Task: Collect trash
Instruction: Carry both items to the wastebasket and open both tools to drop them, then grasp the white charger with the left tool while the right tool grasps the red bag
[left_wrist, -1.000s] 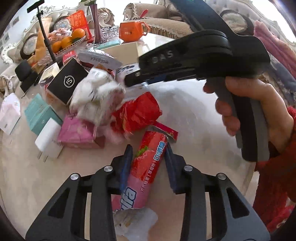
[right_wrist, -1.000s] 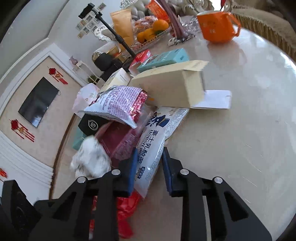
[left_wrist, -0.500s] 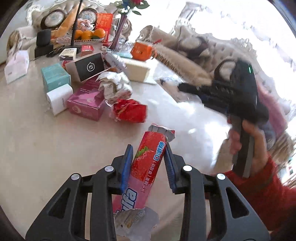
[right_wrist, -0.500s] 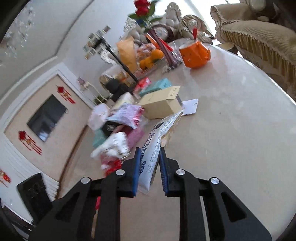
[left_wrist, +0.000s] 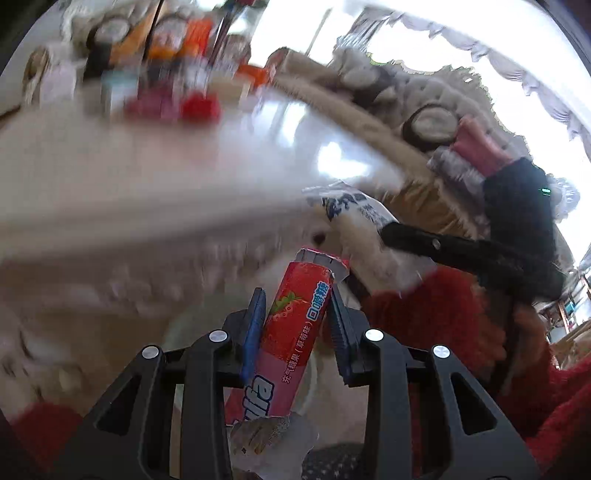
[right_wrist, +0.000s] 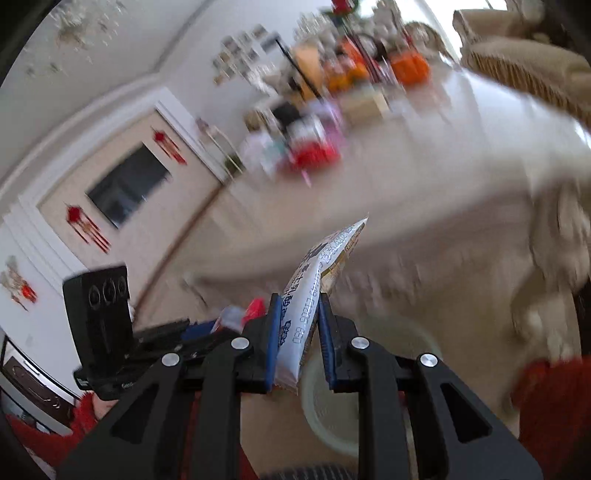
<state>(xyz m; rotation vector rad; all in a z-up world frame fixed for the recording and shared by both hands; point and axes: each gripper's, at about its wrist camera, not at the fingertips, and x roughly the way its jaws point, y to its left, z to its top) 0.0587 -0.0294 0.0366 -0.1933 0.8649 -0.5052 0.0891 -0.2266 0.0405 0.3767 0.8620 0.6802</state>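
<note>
left gripper (left_wrist: 297, 325): clenched on red-pink strawberry candy tube wrapper (left_wrist: 291, 332), lower centre of frame
right gripper (right_wrist: 297, 336): clenched on white printed plastic pouch (right_wrist: 310, 295), lower centre
below jaws: pale round bin rim (right_wrist: 314, 398), partly hidden by gripper
table (right_wrist: 424, 177): beige, blurred, upper right
clutter (right_wrist: 314, 147): blurred boxes, red wrapper, far end
right edge: red sleeve (left_wrist: 461, 325)

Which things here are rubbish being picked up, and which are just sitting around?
Part of the job:
- strawberry candy wrapper, clamped in the left gripper
- white milk pouch, clamped in the right gripper

Just lying about:
- orange mug
- blurred boxes on the table
</note>
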